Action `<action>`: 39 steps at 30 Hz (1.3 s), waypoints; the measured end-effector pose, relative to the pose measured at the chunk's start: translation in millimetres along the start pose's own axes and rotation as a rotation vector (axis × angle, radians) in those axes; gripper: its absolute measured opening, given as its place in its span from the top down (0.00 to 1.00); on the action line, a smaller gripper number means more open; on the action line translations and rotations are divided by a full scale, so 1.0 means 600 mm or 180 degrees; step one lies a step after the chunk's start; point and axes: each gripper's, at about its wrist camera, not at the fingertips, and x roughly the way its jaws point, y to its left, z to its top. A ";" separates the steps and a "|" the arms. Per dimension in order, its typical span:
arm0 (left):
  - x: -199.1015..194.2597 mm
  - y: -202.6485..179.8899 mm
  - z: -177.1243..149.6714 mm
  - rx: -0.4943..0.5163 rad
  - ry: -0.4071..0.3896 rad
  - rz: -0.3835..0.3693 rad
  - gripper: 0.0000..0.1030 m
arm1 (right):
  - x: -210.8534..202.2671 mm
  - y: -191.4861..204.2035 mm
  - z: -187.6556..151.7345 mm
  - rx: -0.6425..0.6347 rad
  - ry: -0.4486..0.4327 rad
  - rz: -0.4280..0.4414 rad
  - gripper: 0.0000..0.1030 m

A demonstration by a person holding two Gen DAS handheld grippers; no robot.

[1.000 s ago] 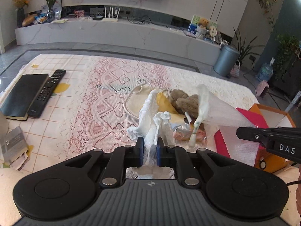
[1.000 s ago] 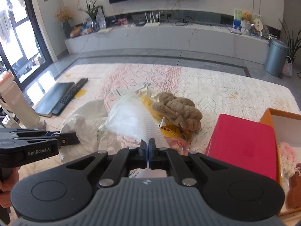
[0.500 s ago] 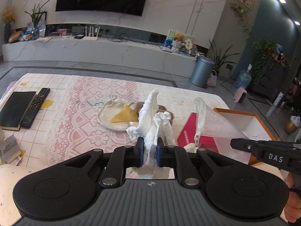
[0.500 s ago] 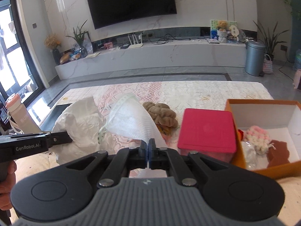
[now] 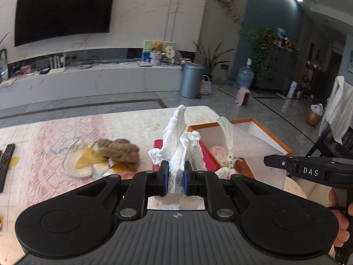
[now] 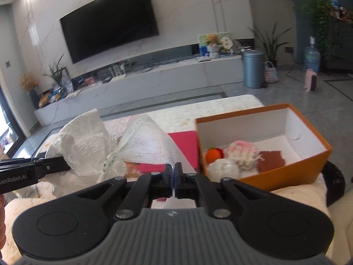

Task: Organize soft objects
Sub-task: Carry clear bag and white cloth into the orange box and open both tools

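Carrying two soft items above the table, the left gripper (image 5: 174,177) is clamping crumpled white cloth (image 5: 178,141), while the right gripper (image 6: 173,180) is pinching white mesh (image 6: 152,145) between fully closed jaws. The orange box (image 6: 297,167) is lying ahead and rightward, nearer the right gripper.
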 end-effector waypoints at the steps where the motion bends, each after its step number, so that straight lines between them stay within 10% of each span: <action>1: 0.006 -0.009 0.007 0.0041 -0.0007 -0.0035 0.86 | -0.004 -0.011 0.006 0.0030 -0.0034 -0.0036 1.00; 12: 0.107 -0.104 0.082 0.0293 0.0013 -0.0415 0.86 | 0.010 -0.139 0.094 0.0035 -0.0180 -0.0489 1.00; 39: 0.429 -0.169 0.042 0.0102 0.1219 -0.0476 0.85 | 0.302 -0.359 0.132 -0.0277 0.1146 -0.1018 1.00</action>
